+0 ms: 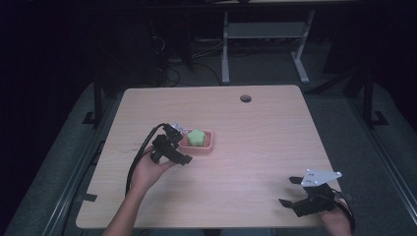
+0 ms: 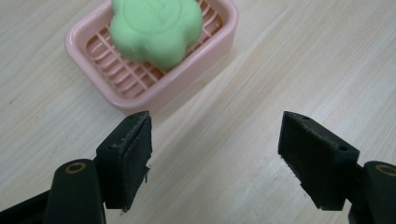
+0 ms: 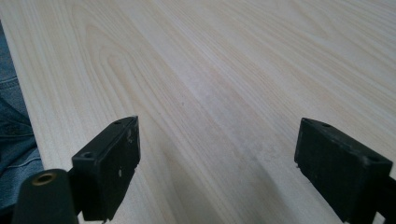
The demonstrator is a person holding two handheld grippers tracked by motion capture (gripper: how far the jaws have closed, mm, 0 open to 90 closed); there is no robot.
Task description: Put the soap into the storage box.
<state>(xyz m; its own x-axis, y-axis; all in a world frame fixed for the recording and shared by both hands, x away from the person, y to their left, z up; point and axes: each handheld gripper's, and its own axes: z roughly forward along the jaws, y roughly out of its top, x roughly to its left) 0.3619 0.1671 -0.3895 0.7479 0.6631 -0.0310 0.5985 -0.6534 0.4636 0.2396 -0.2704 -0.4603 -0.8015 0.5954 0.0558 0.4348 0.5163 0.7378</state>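
Note:
A pink slatted soap dish (image 1: 210,147) lies left of the table's middle, and a green flower-shaped soap (image 1: 196,137) rests in it. My left gripper (image 1: 181,145) is open at the dish's left end with nothing between its jaws. In the left gripper view the dish (image 2: 140,99) and the soap (image 2: 156,29) lie just beyond the left jaw, and bare wood shows under the left gripper (image 2: 215,156). My right gripper (image 1: 290,191) is open and empty near the front right corner. In the right gripper view the right gripper (image 3: 217,165) hangs low over bare wood.
The light wooden table (image 1: 260,142) has a round cable hole (image 1: 245,98) near its far edge. The table's front edge and blue jeans (image 3: 14,126) show at the left of the right gripper view. A desk frame (image 1: 265,34) stands beyond the table.

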